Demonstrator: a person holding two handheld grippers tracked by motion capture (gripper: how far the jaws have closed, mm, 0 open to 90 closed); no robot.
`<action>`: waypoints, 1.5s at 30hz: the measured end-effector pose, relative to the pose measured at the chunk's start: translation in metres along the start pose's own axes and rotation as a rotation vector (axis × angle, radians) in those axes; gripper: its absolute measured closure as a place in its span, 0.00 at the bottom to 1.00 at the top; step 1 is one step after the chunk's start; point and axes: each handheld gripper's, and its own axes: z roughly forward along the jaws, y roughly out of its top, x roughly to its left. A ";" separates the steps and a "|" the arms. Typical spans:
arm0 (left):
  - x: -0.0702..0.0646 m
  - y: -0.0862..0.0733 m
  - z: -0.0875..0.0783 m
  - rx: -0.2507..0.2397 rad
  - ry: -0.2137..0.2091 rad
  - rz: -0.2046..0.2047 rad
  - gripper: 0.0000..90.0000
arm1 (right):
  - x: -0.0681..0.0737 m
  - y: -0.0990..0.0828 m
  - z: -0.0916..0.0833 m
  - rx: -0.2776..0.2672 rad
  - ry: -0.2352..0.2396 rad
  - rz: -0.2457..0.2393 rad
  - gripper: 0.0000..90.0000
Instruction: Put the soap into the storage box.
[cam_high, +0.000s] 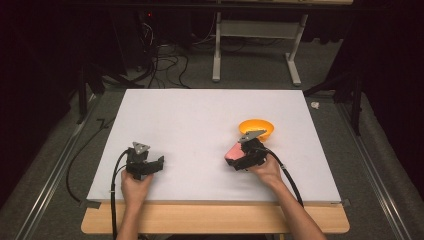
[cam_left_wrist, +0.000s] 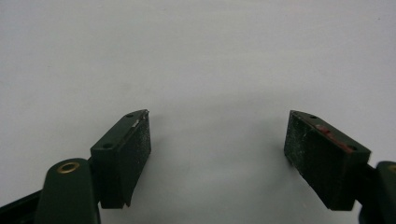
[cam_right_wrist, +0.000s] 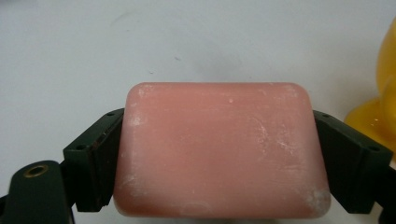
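Altogether, two grippers, one pink soap bar and one orange bowl are counted in the high view. The left gripper (cam_high: 150, 165) is held low over the white table (cam_high: 200, 125), well apart from the rest. The right gripper (cam_high: 236, 156) carries the soap bar (cam_high: 233, 151) just beside the bowl (cam_high: 256, 128), whose inside looks empty.

In the left gripper view, the jaws are spread wide over bare table.

In the right gripper view, the soap bar (cam_right_wrist: 219, 149) is pinched between both jaws, with the bowl (cam_right_wrist: 380, 102) seen at the right edge.
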 end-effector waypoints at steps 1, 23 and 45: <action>0.000 0.000 0.000 0.000 0.000 0.000 0.26 | 0.000 0.000 -0.002 -0.001 -0.002 -0.002 0.15; 0.000 0.000 0.000 0.000 0.000 0.000 0.26 | -0.009 -0.001 -0.036 -0.064 -0.014 0.077 0.15; 0.000 0.000 0.000 0.000 0.000 0.000 0.26 | -0.021 -0.007 -0.059 -0.090 -0.027 0.145 0.15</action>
